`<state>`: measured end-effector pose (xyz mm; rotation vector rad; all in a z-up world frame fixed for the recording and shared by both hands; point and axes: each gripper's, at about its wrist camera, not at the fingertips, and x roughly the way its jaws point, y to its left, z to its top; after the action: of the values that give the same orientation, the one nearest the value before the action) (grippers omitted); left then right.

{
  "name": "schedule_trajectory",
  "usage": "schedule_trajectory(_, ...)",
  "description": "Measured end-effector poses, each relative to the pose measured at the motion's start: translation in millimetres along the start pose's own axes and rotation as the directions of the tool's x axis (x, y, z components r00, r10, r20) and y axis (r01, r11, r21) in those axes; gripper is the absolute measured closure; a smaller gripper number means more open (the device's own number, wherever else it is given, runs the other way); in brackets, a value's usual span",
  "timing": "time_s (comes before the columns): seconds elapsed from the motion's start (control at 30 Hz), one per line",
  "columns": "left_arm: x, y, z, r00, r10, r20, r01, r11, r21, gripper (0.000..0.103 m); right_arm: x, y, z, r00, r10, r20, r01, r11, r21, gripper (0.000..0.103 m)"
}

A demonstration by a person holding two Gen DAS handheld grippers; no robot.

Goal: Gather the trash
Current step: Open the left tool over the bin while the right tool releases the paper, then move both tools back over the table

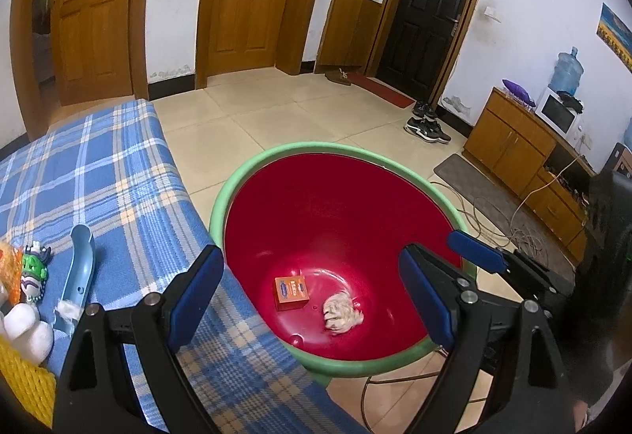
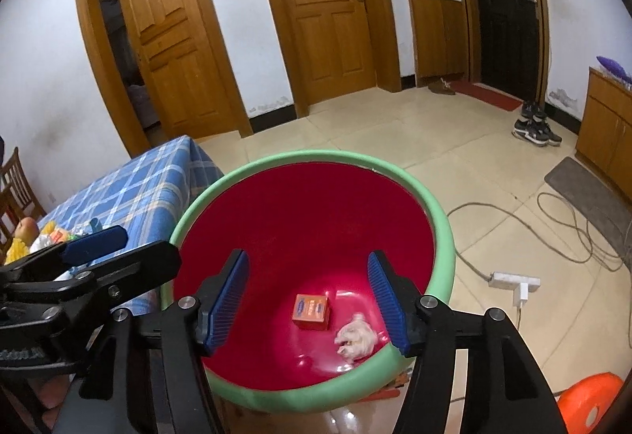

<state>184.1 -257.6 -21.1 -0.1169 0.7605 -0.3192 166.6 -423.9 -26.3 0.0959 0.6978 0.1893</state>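
**Drop made over the bin; back to the table for the rest**

The right gripper hangs over the open bin with its blue pads spread and nothing between them. A crumpled paper wad and a small orange box lie on the bin's red bottom, the wad near the rim closest to the camera. The left gripper is also spread wide and empty, poised over the same rim, beside the table edge.

To do this step well, I judge the right hand should lift straight clear of the rim before swinging away, so a pad does not catch the bin and tip it.

On the checked tablecloth, a white scrap lies near the edge closest to the camera against a pale blue curved piece; it is probably trash, though that is hard to tell. The toys at the left edge are cut off by the frame, and the bin's base is hidden.
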Motion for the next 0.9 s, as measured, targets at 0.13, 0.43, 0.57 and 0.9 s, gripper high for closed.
schedule_trajectory(0.13,-2,0,0,1.000,0.009,0.007,-0.009,1.000,0.002,0.014,-4,4,0,1.000,-0.003,0.011,0.003,1.000,-0.023,0.038)
schedule_trajectory(0.43,-5,3,-2,1.000,0.004,0.011,-0.004,1.000,-0.013,0.011,-8,7,-1,1.000,0.008,0.008,-0.008,1.000,-0.026,0.038)
schedule_trajectory(0.57,-11,3,-3,0.999,0.012,0.034,-0.012,1.000,-0.006,0.012,-11,10,0,1.000,0.011,0.011,-0.010,0.999,-0.041,0.038)
schedule_trajectory(0.9,-46,24,-7,0.999,-0.017,0.040,0.021,0.994,-0.106,0.011,-28,32,7,0.996,0.079,0.045,-0.076,0.995,-0.064,0.038)
